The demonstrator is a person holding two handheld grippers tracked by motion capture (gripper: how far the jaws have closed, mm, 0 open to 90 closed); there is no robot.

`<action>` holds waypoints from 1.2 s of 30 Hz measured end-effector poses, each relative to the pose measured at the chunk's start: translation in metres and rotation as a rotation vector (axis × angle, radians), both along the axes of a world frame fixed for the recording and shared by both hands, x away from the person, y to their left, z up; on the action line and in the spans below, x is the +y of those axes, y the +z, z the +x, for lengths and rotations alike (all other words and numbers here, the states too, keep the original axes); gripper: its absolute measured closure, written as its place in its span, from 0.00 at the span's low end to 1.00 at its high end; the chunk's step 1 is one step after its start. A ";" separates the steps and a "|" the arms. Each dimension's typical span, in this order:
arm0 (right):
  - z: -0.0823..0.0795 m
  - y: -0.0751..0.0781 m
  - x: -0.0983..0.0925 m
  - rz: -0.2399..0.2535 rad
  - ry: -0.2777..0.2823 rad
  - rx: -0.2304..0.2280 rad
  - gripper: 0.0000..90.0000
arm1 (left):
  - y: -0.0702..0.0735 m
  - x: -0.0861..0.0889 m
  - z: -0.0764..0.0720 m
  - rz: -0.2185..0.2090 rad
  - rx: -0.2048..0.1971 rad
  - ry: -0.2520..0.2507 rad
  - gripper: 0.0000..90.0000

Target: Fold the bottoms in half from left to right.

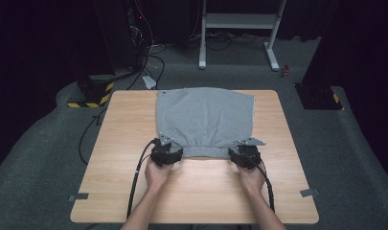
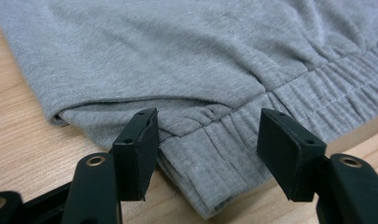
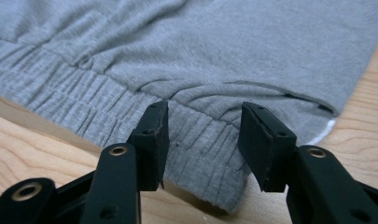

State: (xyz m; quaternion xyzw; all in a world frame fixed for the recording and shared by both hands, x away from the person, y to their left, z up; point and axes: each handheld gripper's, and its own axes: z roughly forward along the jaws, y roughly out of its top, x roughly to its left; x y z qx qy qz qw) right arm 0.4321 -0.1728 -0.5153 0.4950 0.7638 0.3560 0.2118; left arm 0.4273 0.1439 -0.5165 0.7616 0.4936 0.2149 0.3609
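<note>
A grey garment (image 1: 204, 120) is spread on the desk (image 1: 124, 163), its elastic waistband (image 1: 206, 152) along the near edge, running left to right. The left gripper (image 1: 165, 154) is set at the band's left corner, the right gripper (image 1: 245, 155) at its right corner. In both gripper views the fingers (image 2: 135, 151) are held open astride the band (image 3: 200, 154), not yet pressed on it. Both corners are judged equally near for a paired pinch.
</note>
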 end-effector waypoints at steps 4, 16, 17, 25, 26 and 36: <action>0.001 -0.002 0.002 -0.035 0.021 0.003 0.57 | -0.002 -0.003 -0.001 0.046 -0.010 -0.010 0.43; -0.004 -0.005 0.002 -0.060 0.041 -0.024 0.57 | -0.005 -0.002 -0.007 0.086 -0.028 -0.036 0.43; -0.006 -0.006 0.001 -0.060 0.048 -0.028 0.57 | -0.007 0.000 -0.008 0.058 -0.026 -0.026 0.43; -0.015 -0.007 -0.001 -0.057 0.055 -0.031 0.57 | -0.010 0.006 -0.013 -0.015 0.003 -0.022 0.43; -0.015 -0.007 -0.001 -0.059 0.058 -0.032 0.57 | -0.010 0.006 -0.014 -0.014 0.003 -0.024 0.43; -0.023 -0.006 -0.003 -0.063 0.070 -0.030 0.57 | -0.010 0.005 -0.025 -0.003 -0.004 -0.046 0.44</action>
